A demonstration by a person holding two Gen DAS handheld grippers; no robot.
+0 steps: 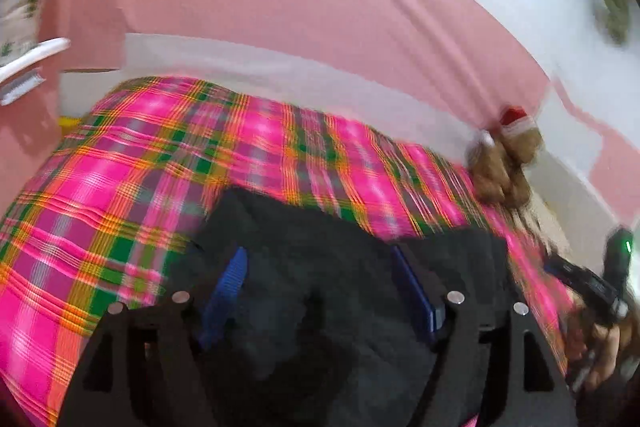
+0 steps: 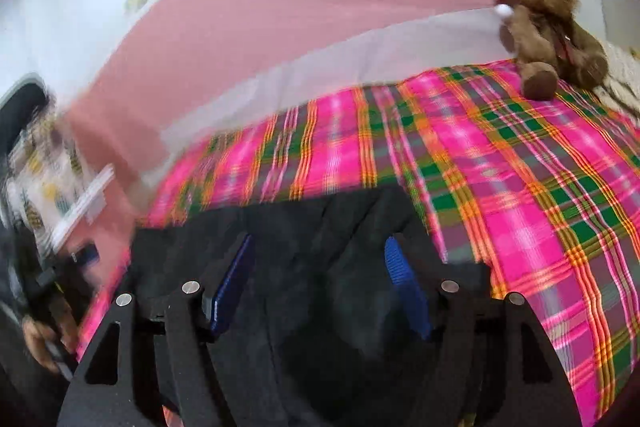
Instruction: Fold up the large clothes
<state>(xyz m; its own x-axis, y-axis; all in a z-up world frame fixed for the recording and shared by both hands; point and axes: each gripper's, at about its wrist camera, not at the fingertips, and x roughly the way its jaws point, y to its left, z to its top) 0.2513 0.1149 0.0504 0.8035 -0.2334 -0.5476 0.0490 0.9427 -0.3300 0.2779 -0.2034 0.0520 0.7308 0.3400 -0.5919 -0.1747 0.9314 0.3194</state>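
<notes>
A black garment [image 1: 320, 227] lies on a bed with a pink, green and orange plaid cover [image 1: 120, 167]. My left gripper [image 1: 320, 259] is open, its blue pads [image 1: 230, 275] spread wide just above the garment. In the right wrist view the same black garment [image 2: 320, 227] lies under my right gripper [image 2: 320, 259], which is also open with blue pads [image 2: 400, 275] apart. Neither holds the cloth. The right gripper and the hand on it show at the right edge of the left wrist view [image 1: 592, 291]. Both views are motion-blurred.
A brown teddy bear with a red Santa hat [image 2: 548, 23] sits at the far right of the bed near a pink wall [image 2: 300, 7]. It also shows in the left wrist view [image 1: 508, 163]. A white patterned item [image 2: 52, 167] stands left of the bed.
</notes>
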